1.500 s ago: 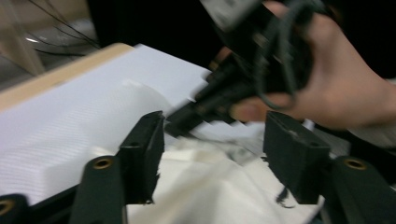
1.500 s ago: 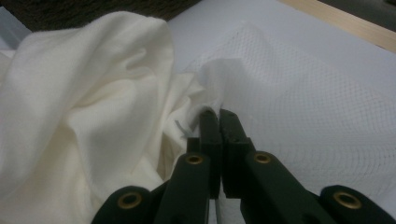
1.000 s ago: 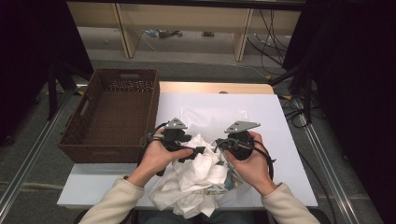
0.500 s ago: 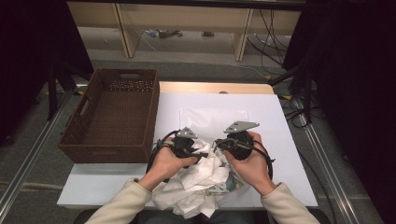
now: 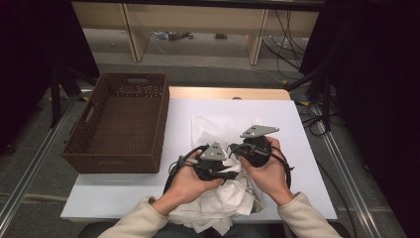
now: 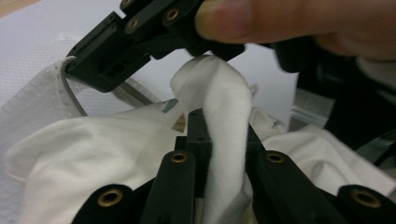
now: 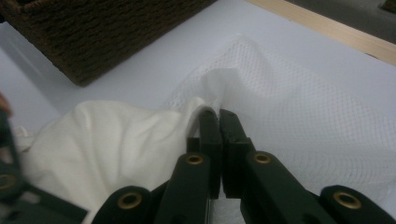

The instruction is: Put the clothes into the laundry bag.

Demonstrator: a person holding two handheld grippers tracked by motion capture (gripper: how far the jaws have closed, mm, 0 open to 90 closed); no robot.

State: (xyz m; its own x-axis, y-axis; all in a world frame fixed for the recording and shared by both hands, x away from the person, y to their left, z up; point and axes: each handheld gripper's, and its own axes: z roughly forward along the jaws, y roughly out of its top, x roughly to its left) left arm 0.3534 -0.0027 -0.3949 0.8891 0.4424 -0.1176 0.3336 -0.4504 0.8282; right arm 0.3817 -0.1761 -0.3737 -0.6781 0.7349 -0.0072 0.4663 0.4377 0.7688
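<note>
L gripper jaws just closed, now pinching a fold of the white garment; R gripper jaws clamped on the mesh laundry bag edge. Garment bunched at table's 6 o'clock edge, partly in bag mouth. Wicker basket at 9 o'clock holds nothing.

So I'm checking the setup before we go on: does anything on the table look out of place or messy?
The white cloth lies crumpled and hangs over the table's near edge. A fold is pinched in the left tongs. The wicker basket sits squarely at the left, undamaged.
</note>
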